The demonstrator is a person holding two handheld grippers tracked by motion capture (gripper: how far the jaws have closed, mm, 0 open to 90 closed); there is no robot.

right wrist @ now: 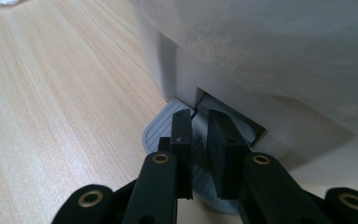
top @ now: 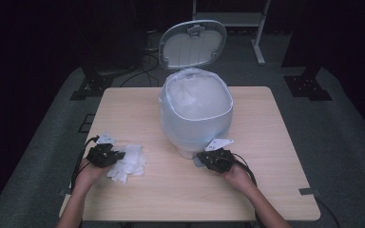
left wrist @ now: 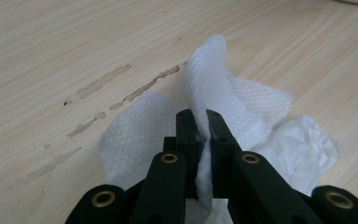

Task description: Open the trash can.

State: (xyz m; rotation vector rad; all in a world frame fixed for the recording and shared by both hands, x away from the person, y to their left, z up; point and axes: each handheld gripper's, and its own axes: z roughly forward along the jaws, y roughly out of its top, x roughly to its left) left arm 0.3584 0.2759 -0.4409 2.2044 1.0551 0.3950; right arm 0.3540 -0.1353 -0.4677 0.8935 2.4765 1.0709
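Left gripper jaws pinched tissue, left of bin. Right gripper jaws narrow, pressing pedal; lid up. Best keep pedal down, lift tissue over rim.

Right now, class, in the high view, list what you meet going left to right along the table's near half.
Left gripper → tissue → pedal → right gripper
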